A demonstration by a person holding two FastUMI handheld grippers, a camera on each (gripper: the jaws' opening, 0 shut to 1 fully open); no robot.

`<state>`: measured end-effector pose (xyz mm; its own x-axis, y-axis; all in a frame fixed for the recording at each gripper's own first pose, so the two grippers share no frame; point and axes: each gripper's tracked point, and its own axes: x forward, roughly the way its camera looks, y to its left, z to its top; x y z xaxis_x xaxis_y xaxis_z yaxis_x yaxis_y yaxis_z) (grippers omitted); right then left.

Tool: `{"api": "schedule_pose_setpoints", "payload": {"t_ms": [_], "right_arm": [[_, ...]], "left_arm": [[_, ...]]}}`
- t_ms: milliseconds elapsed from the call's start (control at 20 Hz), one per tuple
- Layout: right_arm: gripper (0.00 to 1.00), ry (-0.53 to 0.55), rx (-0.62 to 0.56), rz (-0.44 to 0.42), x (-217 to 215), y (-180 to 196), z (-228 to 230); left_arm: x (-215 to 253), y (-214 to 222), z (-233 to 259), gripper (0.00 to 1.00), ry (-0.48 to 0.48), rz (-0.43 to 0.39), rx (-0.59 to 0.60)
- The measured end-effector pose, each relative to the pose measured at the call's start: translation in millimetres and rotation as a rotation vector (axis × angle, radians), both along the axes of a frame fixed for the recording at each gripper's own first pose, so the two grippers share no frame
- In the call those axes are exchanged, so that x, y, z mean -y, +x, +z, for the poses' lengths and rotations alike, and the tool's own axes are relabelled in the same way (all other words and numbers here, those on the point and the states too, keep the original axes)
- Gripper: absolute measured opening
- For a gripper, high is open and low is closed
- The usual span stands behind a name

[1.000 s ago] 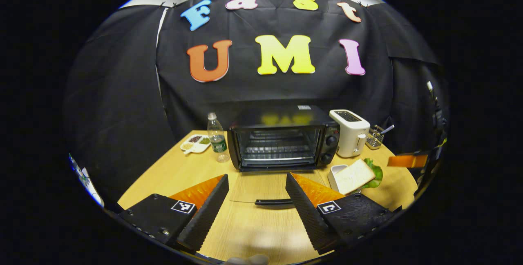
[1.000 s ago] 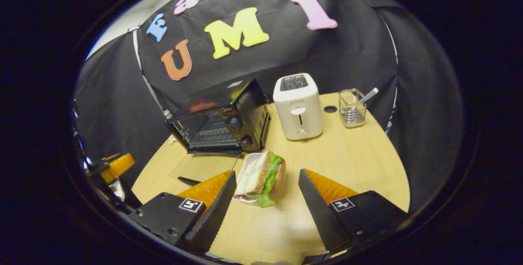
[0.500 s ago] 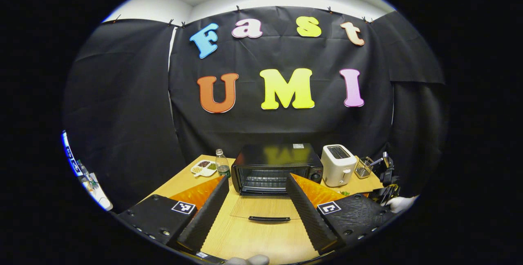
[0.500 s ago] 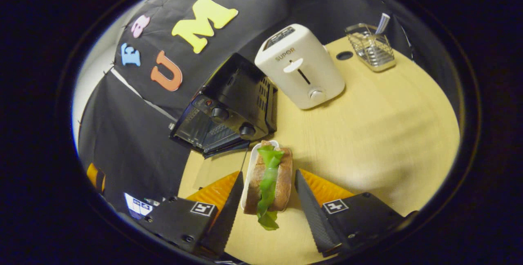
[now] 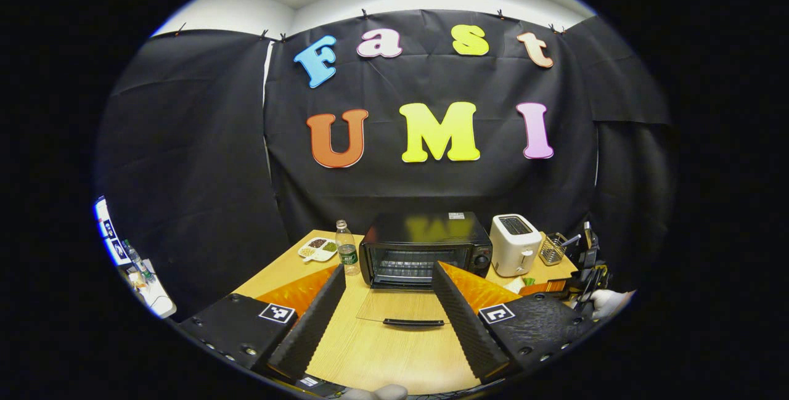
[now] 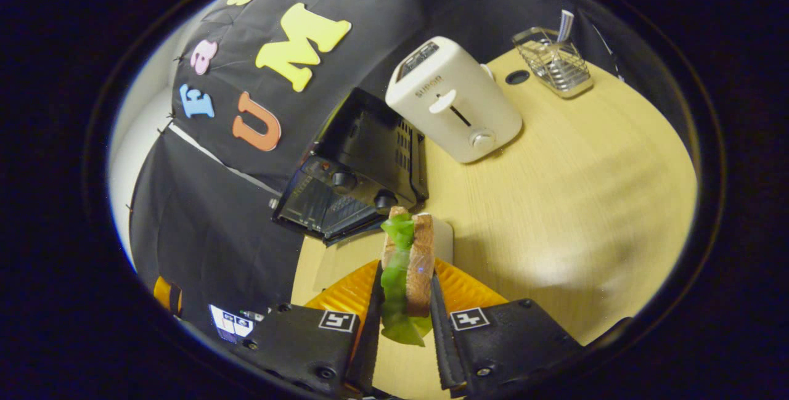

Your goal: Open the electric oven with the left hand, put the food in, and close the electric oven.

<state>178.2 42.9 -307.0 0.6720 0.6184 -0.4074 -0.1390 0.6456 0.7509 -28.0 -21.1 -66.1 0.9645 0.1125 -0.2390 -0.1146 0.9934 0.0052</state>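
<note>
Now my right tool (image 6: 404, 320) is clenched on the sandwich (image 6: 407, 267), just above the bench (image 6: 555, 203); my left tool (image 5: 385, 320) hangs released. The oven (image 5: 425, 249) is open, so next I carry the food onto its rack.

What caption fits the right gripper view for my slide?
Right gripper shut on the sandwich, lifted beside its white tray, with the open oven ahead.

glossy black oven (image 5: 425, 246), smooth pale wood table (image 6: 555, 203), wire-metal basket (image 6: 553, 61).
</note>
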Motion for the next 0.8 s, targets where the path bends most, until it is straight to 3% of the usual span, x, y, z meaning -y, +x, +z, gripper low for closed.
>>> {"api": "schedule_pose_setpoints", "payload": {"t_ms": [200,400,800], "right_arm": [[0.42,0.055,0.082,-0.085,-21,-17,56],[0.42,0.159,0.137,-0.156,-70,-25,96],[0.42,0.262,0.138,-0.33,-181,-21,93]], "left_arm": [[-9,-7,-1,0.93,-0.019,-0.072,0.006],[-29,-9,-1,0.93,0.009,-0.103,0.009],[-60,-14,9,0.93,0.044,-0.191,0.03]]}}
